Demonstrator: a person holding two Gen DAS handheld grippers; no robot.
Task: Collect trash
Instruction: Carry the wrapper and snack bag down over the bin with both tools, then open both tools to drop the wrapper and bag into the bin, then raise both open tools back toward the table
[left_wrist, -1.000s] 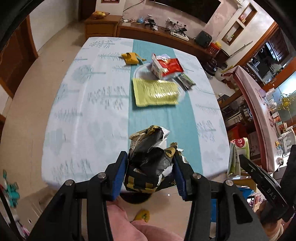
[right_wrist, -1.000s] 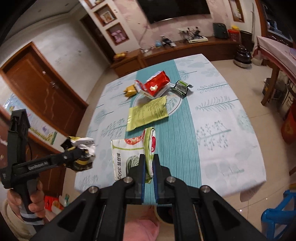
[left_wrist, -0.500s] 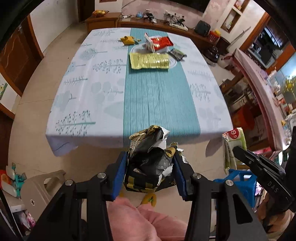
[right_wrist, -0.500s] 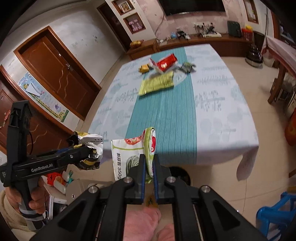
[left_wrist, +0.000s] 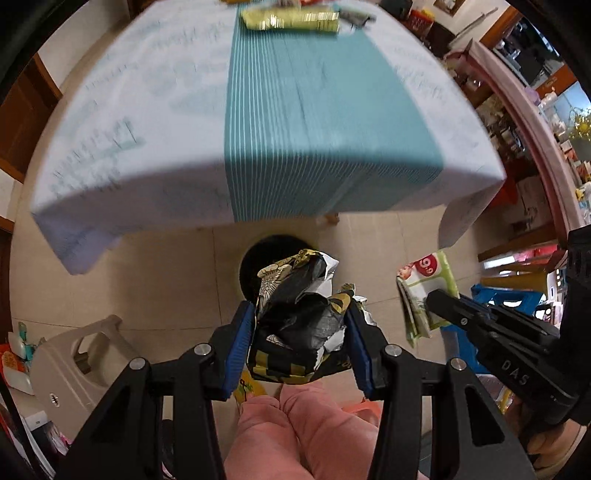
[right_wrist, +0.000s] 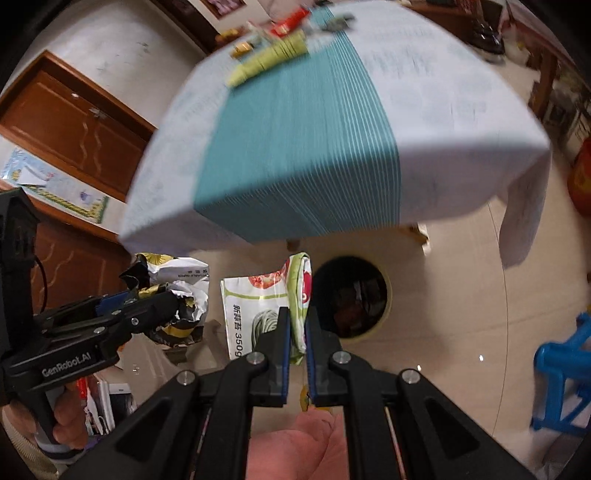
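My right view alone shows the trash bin's (right_wrist: 351, 299) dark inside. Both claws tilt steeply down above it: my left claw (left_wrist: 301, 332) pinches a crumpled black wrapper (left_wrist: 295, 317), my right claw (right_wrist: 297, 343) pinches a white-green packet (right_wrist: 255, 310).

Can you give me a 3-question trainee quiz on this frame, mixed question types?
1. True or false: the right hand-held gripper is empty.
2. What does the left hand-held gripper hold? A) a red can B) a crumpled black-and-gold wrapper C) a spoon
3. Fill in: the dark trash bin stands on the ____, near the table's edge.

Key
1. False: it is shut on the green-and-white packet.
2. B: the crumpled black-and-gold wrapper.
3. Floor.
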